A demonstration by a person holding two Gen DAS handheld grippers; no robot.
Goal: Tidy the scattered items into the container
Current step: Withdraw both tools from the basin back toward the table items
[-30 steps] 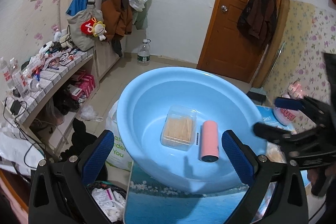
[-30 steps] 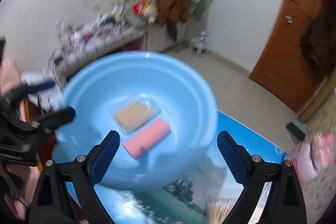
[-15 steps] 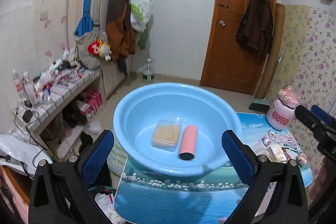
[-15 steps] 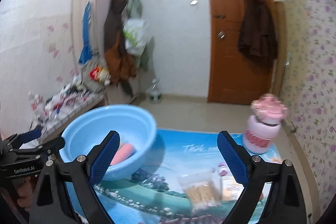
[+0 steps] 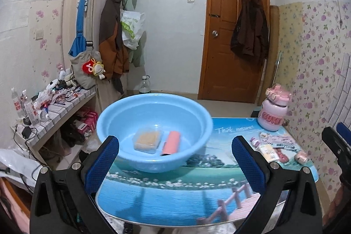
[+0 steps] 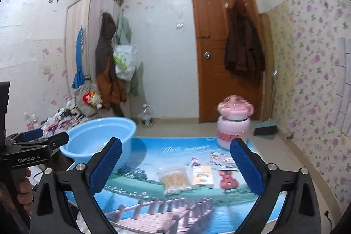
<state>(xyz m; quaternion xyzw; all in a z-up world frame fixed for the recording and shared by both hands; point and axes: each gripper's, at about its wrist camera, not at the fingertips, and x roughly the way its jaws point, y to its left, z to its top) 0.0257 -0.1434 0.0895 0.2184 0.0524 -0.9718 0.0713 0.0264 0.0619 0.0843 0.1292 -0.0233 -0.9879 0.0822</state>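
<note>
Both tongs, left tongs [image 5: 175,159] and right tongs [image 6: 175,162], gape apart, empty. Blue basin [image 5: 122,115] holds 2 items; cotton-swab bag [image 6: 174,180] lies on the worktop [image 6: 153,207].

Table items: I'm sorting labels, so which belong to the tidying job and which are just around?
Job:
blue basin
clear box, pink roll, both already inside
cotton swab bag
yellow box
red violin toy

Just around:
pink jar
hanging coats
water bottle
</note>
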